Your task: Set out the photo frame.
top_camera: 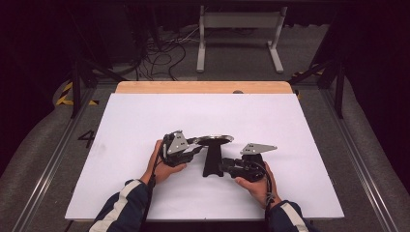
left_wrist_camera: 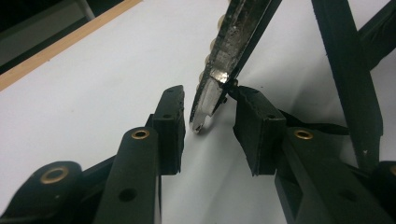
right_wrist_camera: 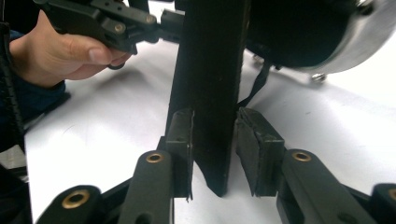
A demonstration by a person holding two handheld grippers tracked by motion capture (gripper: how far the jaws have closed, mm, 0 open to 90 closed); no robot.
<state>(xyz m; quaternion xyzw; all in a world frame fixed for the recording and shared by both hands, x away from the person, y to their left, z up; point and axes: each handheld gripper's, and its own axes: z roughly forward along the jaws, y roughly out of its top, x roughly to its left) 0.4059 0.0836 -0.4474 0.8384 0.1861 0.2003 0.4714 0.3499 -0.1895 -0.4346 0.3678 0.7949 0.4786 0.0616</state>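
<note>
I judge this the letting-go step: the round silver metal disc [top_camera: 214,139] sits on top of the black A-shaped stand [top_camera: 212,163] on the white table sheet [top_camera: 145,121]. My left gripper [left_wrist_camera: 208,116] has the disc's edge between its jaws, with a gap at the left pad. My right gripper [right_wrist_camera: 212,140] brackets the stand's leg, barely loose. Next I must back both straight off without tipping it.

Bright overhead light on the white table [top_camera: 145,121], dark surroundings, soft close-ups.
</note>
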